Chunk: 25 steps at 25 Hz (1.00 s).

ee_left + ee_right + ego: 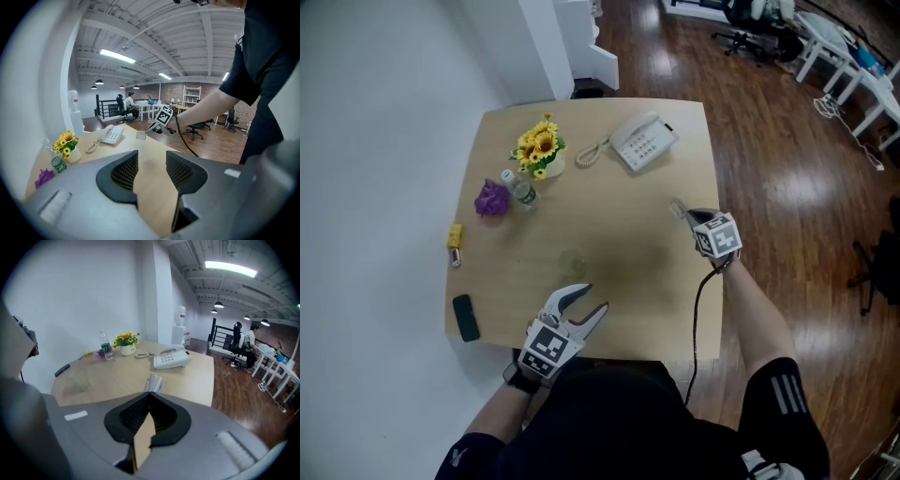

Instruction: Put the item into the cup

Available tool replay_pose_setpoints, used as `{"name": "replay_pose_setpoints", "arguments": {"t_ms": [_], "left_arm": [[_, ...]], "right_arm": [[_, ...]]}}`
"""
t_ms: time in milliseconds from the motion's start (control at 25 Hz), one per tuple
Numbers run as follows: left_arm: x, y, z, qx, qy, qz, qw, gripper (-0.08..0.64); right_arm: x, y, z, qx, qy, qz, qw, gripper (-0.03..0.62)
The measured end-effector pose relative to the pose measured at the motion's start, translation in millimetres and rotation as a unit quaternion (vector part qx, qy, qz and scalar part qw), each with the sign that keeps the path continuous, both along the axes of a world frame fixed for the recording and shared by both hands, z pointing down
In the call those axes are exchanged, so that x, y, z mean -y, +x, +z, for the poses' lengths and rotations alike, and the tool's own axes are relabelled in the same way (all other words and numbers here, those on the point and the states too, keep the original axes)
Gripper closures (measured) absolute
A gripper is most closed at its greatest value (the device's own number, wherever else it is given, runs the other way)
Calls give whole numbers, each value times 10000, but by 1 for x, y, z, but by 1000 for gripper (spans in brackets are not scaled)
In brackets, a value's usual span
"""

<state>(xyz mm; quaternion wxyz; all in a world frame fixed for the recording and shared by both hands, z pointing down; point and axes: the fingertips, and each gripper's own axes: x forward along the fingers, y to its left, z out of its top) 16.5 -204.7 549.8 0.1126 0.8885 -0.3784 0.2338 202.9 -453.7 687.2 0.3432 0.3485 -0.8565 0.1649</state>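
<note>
A clear cup stands near the middle of the wooden table and is faint against the wood. It also shows in the right gripper view as the clear cup, off to the left. My right gripper is at the table's right side, shut on a small silvery packet that sticks out past its tips. The packet also shows from the left gripper view. My left gripper stands open near the front edge, just short of the cup, with nothing between its fingers.
At the back stand a pot of sunflowers and a white telephone. A small bottle, a purple object, a yellow item and a black remote lie along the left side. Wooden floor surrounds the table.
</note>
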Motion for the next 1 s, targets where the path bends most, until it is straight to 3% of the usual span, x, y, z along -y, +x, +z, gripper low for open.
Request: {"name": "replay_pose_setpoints", "arguments": {"t_ms": [280, 520, 760, 1000], "left_arm": [[-20, -58, -7, -35, 95, -131, 9999, 379], [-39, -111, -8, -111, 139, -314, 9993, 379], [-57, -148, -3, -163, 127, -434, 9988, 379], [-69, -162, -1, -209, 121, -433, 9988, 379]], "right_arm": [[-43, -87, -63, 688, 87, -308, 9971, 583], [-103, -183, -84, 900, -72, -915, 9917, 583], [-151, -252, -66, 724, -272, -1274, 9888, 583], [-177, -277, -32, 359, -484, -1329, 9893, 583]]}}
